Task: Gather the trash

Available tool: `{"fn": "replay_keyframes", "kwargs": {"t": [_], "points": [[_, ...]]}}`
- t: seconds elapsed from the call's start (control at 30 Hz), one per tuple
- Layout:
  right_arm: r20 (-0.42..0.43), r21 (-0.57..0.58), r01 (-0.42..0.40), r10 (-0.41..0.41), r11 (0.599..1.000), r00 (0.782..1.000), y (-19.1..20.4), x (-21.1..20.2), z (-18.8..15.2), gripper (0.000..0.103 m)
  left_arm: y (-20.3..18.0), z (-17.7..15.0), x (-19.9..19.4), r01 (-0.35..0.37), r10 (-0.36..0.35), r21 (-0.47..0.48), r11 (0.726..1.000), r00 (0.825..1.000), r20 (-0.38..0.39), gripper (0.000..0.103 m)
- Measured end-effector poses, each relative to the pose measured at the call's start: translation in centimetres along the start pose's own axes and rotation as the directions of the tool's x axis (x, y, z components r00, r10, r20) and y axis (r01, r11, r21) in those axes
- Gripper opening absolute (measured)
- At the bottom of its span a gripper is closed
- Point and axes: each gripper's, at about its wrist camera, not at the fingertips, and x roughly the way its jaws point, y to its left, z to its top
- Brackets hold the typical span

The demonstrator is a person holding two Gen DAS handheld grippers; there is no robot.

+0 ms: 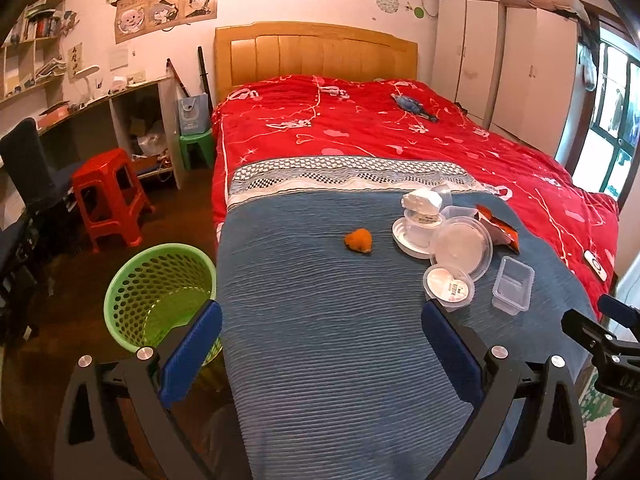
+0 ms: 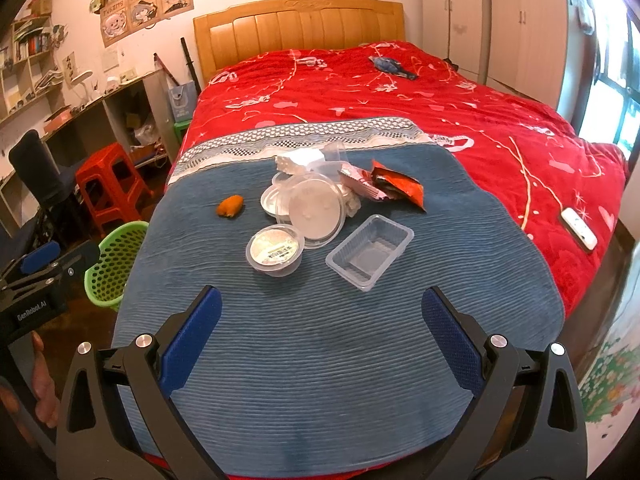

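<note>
Both tools spread, nothing gripped. Left tool (image 1: 322, 340) and right tool (image 2: 322, 326) hover over the blue blanket (image 2: 320, 340) — trash pile ahead: foil-lid cup (image 2: 274, 255), clear tray (image 2: 370, 251), round lid (image 2: 316, 210), orange wrapper (image 2: 400, 186), orange scrap (image 2: 230, 205). Green basket (image 1: 160, 284) sits left of left tool, on the floor. Risks: thin tray prob flexes and pops out of the pinch; stacked lids may slide; soft bedding gives under a push.
</note>
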Motion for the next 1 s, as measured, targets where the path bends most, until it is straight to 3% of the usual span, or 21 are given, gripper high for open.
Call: {"fn": "replay_keyframes", "kwargs": {"t": [1.0], "points": [[0.002, 0.003, -0.004, 0.004, 1.0, 1.0, 0.22, 0.27, -0.12, 0.098, 0.84, 0.39, -0.23, -0.025, 0.026, -0.045, 0.999, 1.0, 0.009, 0.097]]}}
